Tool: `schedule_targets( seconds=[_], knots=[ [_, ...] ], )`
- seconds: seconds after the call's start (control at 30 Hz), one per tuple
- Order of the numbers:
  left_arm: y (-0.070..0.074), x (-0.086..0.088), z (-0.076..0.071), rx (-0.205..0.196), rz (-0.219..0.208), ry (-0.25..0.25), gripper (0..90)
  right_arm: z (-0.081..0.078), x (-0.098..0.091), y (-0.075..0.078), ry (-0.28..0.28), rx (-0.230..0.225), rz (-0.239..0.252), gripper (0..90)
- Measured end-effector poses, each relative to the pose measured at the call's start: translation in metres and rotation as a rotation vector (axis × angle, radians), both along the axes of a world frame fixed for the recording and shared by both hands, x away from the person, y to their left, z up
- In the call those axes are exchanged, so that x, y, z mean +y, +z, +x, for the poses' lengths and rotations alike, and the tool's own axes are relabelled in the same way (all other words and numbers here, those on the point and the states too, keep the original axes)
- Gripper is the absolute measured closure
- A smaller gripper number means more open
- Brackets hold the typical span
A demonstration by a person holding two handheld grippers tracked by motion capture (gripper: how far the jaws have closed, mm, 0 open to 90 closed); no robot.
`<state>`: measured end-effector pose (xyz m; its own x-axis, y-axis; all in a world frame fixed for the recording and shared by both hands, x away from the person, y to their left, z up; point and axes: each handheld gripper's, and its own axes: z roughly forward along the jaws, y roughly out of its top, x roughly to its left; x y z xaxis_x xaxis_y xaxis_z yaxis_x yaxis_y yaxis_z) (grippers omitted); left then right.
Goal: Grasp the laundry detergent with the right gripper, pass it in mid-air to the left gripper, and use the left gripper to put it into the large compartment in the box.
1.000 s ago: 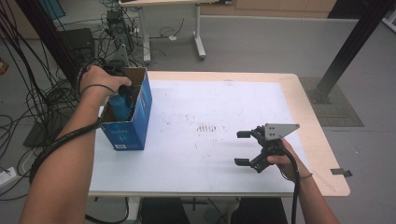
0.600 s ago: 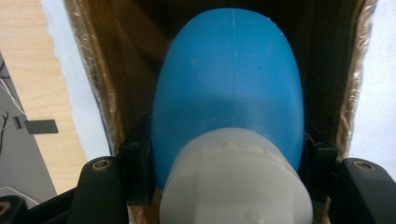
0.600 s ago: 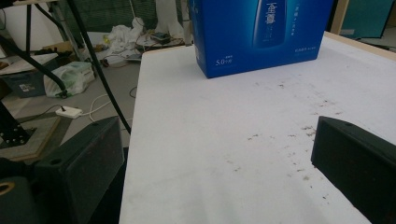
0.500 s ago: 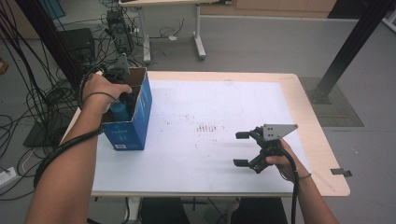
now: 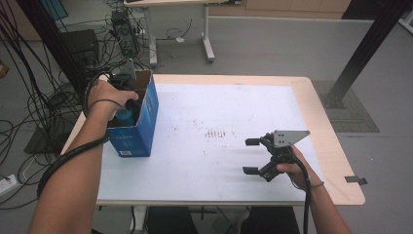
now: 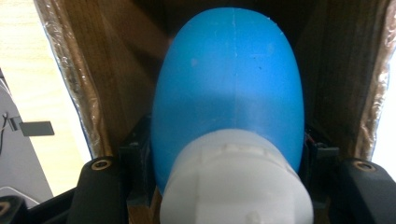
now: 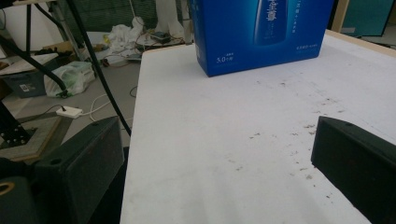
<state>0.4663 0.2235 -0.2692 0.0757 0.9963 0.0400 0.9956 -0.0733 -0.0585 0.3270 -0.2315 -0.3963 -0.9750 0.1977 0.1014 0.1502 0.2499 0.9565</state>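
Observation:
A blue cardboard box point(image 5: 132, 134) stands open-topped at the table's left edge; its printed side point(image 7: 261, 32) faces the right gripper view. My left gripper point(image 5: 127, 108) reaches down into it, shut on a blue bottle point(image 6: 229, 84) with a white cap point(image 6: 233, 182). The box's brown inner walls surround the bottle, and a black jaw sits on each side of it point(image 6: 229, 156). A bit of the bottle point(image 5: 124, 117) peeks out under the hand. My right gripper point(image 5: 249, 156) rests low over the white tabletop at the near right, open with nothing between its jaws point(image 7: 215, 158).
The white sheet point(image 5: 219, 102) covering the table bears dark specks near its middle. Bundles of cables point(image 5: 53, 97) lie on the floor to the left. Another table's legs point(image 5: 207, 34) stand behind, a black post point(image 5: 360, 53) at the right.
The left hand has shifted slightly over the box's opening, keeping the bottle in its grip. The right gripper has stayed where it was.

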Motion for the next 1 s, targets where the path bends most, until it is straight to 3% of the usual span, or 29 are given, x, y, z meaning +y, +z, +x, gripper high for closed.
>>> schedule_targets(
  seconds=[1.0],
  knots=[
    [-0.0001, 0.0032, 0.0008, 0.008, -0.009, 0.008, 37.4, 0.0003, -0.0009, -0.0013, -0.004, 0.001, 0.002, 2.4]
  ],
)
